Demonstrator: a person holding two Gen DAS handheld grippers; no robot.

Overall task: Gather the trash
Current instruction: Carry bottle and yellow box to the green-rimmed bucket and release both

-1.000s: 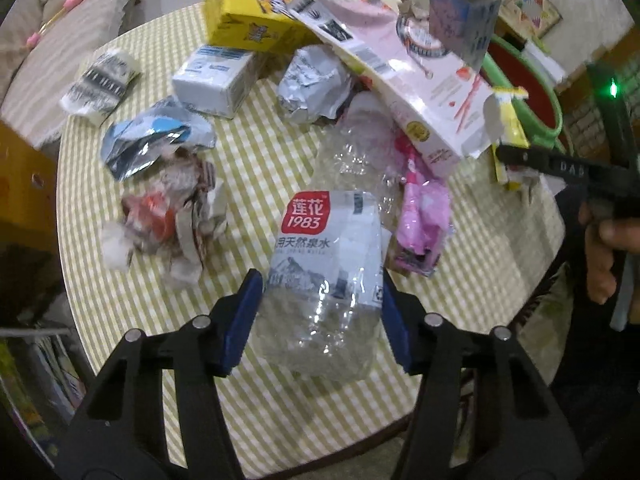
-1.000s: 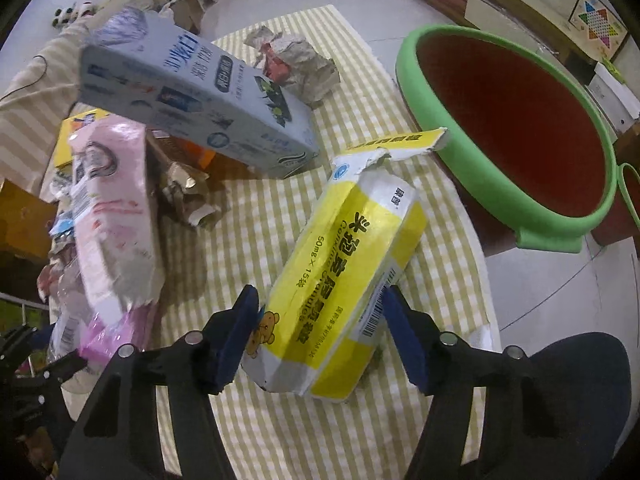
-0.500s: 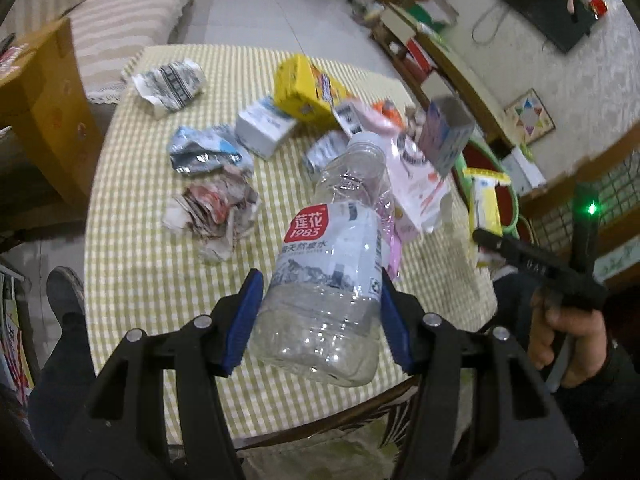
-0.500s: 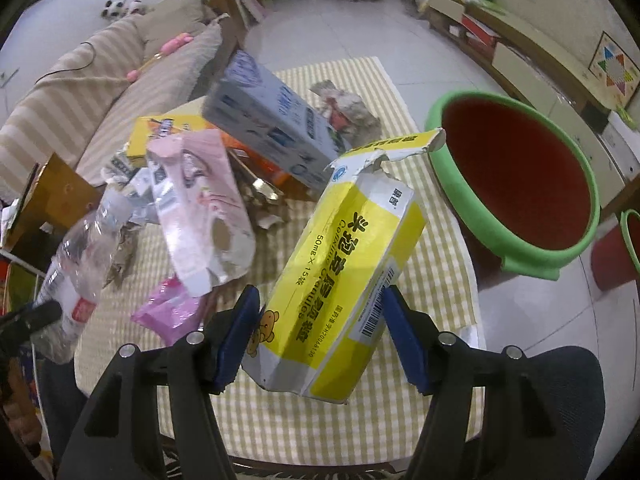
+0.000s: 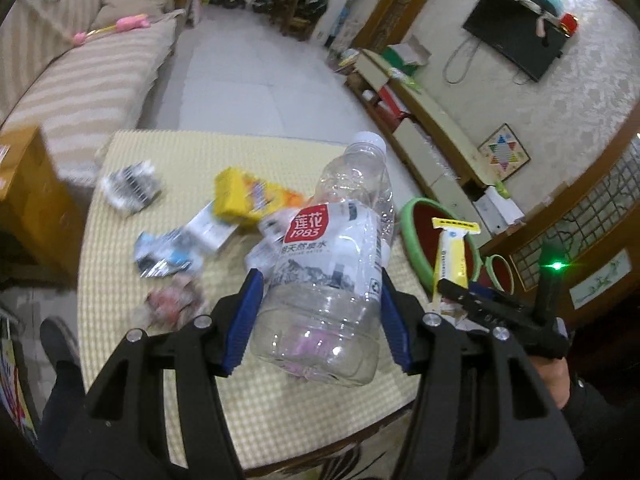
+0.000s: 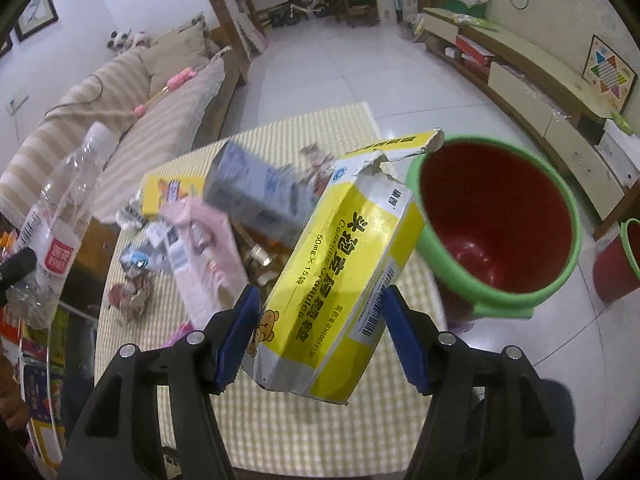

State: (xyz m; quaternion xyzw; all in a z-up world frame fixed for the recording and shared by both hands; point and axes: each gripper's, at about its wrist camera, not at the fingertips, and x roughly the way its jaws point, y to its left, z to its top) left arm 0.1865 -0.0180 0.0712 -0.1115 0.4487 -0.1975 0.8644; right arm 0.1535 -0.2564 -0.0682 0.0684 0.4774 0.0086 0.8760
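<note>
While the clear plastic bottle (image 5: 332, 280) is clamped between the blue pads of the left gripper (image 5: 320, 316), it is held raised above the checked table (image 5: 280, 412). A torn yellow carton (image 6: 340, 280) is gripped between the pads of the right gripper (image 6: 320, 332), also lifted above the table, near the green-rimmed red bin (image 6: 496, 232) beside the table's edge. Other wrappers and boxes are left scattered on the table, blurred.
</note>
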